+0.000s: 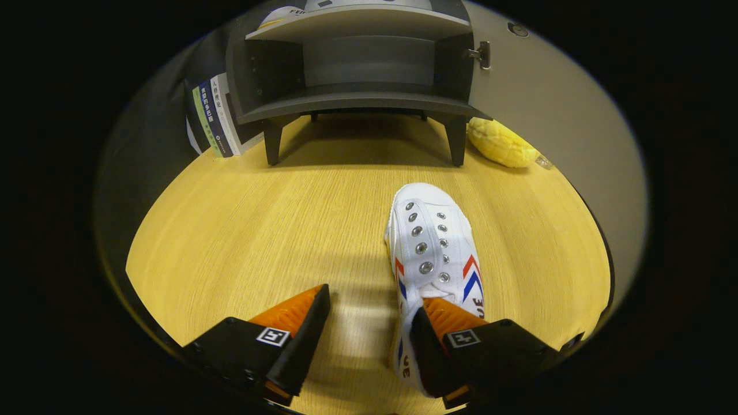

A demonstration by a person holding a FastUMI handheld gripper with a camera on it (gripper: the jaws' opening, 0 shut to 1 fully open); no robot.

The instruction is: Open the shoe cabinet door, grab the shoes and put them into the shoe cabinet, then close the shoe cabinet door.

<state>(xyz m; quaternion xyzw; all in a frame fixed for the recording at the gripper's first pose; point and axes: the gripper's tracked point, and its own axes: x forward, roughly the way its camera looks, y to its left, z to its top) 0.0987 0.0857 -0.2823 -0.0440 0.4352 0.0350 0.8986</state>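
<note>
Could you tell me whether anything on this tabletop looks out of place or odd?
A yellow bumpy bun-like item lies on the table beside the open shoe cabinet, unrelated to shoes. The white shoe lies alone; the open gripper straddles its edge.

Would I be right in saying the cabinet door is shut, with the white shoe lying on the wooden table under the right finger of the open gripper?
Not quite: the gripper view shows the shoe cabinet with its door swung open. The rest holds: the white shoe lies on the wooden table, under the right finger of the open gripper.
</note>
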